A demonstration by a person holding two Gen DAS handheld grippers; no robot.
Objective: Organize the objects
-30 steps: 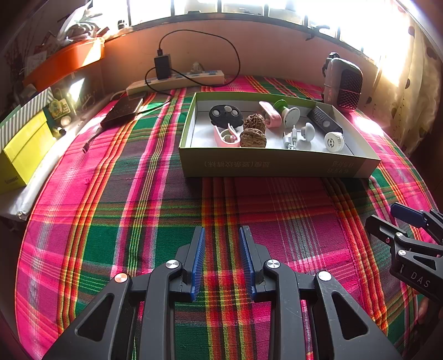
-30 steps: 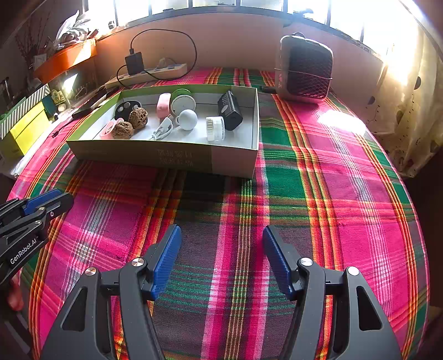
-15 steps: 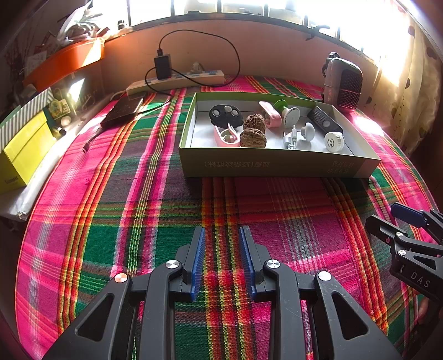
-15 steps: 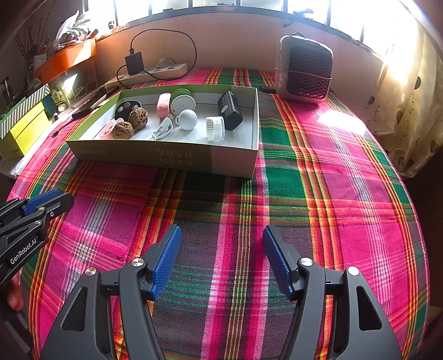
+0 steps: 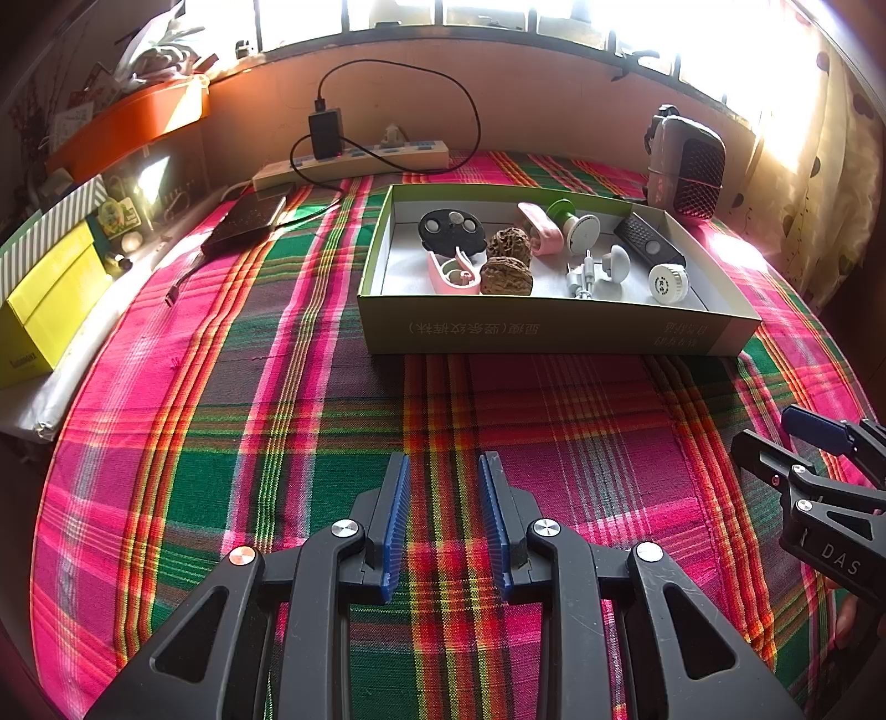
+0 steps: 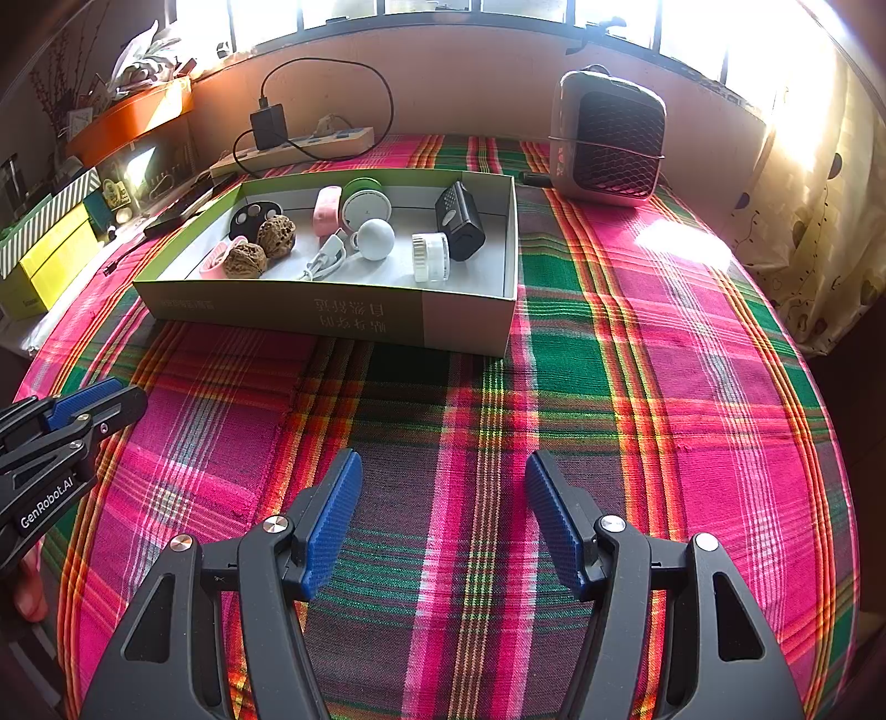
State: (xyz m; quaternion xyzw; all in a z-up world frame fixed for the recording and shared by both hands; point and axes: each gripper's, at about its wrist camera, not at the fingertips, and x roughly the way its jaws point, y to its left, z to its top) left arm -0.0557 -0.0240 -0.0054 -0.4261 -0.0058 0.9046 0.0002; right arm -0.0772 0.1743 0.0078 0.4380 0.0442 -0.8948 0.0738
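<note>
glare whites out the windows (image 6: 421,8); left hand-held gripper (image 5: 444,518) narrowly open, right hand-held gripper (image 6: 443,523) wide, both empty.

Both cameras ride low over the plaid tablecloth (image 5: 221,415), tilted down and facing the window wall. The left wrist view has the green box (image 5: 554,332) upper centre; the right wrist view, set further right, has it upper left (image 6: 332,315). Both share the box, the power strip (image 5: 354,160) and the heater (image 6: 609,138).
</note>
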